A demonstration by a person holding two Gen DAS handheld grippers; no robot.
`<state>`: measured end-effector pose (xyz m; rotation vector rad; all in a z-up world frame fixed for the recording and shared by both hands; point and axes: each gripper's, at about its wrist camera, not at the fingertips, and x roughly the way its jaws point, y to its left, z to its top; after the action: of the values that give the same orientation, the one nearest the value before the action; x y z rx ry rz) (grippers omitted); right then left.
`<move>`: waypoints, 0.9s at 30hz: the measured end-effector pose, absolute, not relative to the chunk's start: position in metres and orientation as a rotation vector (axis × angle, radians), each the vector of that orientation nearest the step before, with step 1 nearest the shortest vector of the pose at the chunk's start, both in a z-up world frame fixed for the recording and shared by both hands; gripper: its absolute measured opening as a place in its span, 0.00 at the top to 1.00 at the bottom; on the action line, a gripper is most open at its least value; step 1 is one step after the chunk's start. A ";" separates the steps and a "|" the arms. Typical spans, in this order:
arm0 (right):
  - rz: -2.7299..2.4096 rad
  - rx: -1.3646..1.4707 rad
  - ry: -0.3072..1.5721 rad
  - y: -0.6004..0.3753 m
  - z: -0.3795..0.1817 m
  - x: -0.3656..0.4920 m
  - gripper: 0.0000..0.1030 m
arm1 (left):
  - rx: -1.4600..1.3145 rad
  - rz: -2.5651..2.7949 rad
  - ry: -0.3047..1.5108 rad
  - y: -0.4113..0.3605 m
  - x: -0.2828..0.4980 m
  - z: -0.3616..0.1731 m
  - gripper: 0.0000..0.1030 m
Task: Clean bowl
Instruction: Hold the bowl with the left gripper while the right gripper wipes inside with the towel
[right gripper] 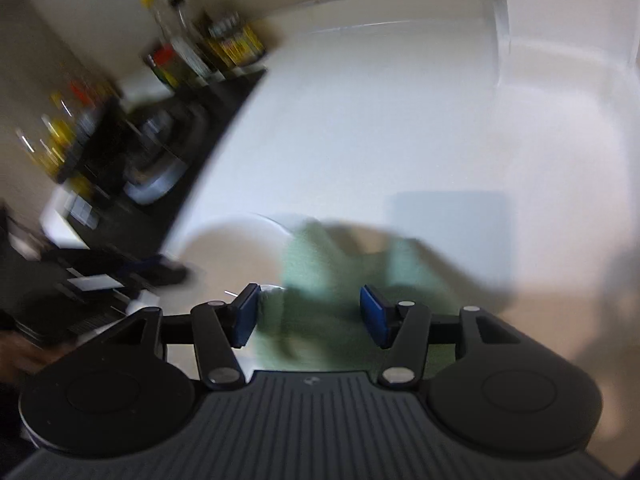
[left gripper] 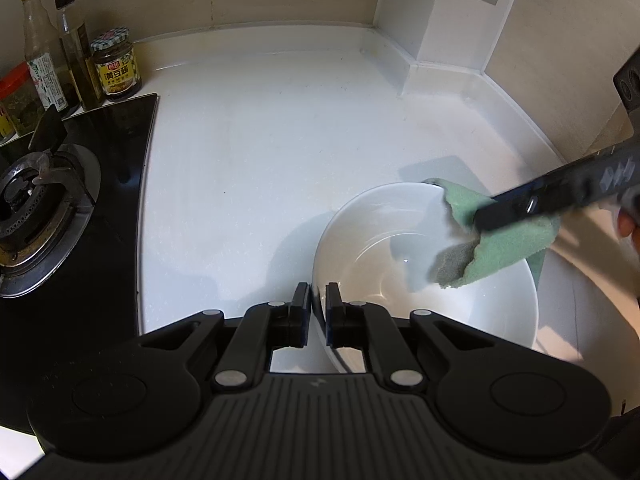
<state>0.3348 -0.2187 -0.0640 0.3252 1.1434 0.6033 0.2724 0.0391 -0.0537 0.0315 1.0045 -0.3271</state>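
Note:
A white bowl (left gripper: pixel 360 240) stands tilted on the white counter (left gripper: pixel 260 160). My left gripper (left gripper: pixel 318 300) is shut on its near rim, one pad inside and one outside. A green cloth (left gripper: pixel 508 248) hangs over the bowl's far right rim and partly inside. One finger (left gripper: pixel 520 210) of my right gripper lies across the cloth. In the blurred right wrist view, my right gripper (right gripper: pixel 310 312) has its jaws wide apart. The cloth (right gripper: pixel 320 264) lies loose between them, over the bowl (right gripper: pixel 224 248). My left gripper (right gripper: pixel 160 270) shows dark at the left.
A black gas hob with a burner (left gripper: pixel 40 200) fills the left side. Sauce bottles and jars (left gripper: pixel 116 64) stand behind it against the wall. A white boxed pillar (left gripper: pixel 440 40) juts from the back corner. A hand (left gripper: pixel 628 224) shows at the right edge.

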 end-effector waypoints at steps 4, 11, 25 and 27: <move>0.561 0.297 1.109 -0.225 -0.056 0.340 0.51 | 0.038 -0.324 1.003 0.037 0.272 -0.054 0.95; 0.603 -0.005 1.166 -0.195 -0.068 0.336 0.56 | 0.033 -0.331 1.003 0.038 0.274 -0.053 0.96; 0.694 -0.411 1.129 -0.146 -0.071 0.332 0.79 | 0.248 -0.455 0.987 0.018 0.306 -0.051 0.96; 0.684 -0.394 1.124 -0.148 -0.072 0.333 0.79 | 0.225 -0.447 1.005 0.019 0.310 -0.050 0.96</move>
<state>0.3329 -0.1479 -0.0716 -0.3936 1.1242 0.6836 0.3102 0.0190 -0.0503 0.2251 1.0049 -0.4467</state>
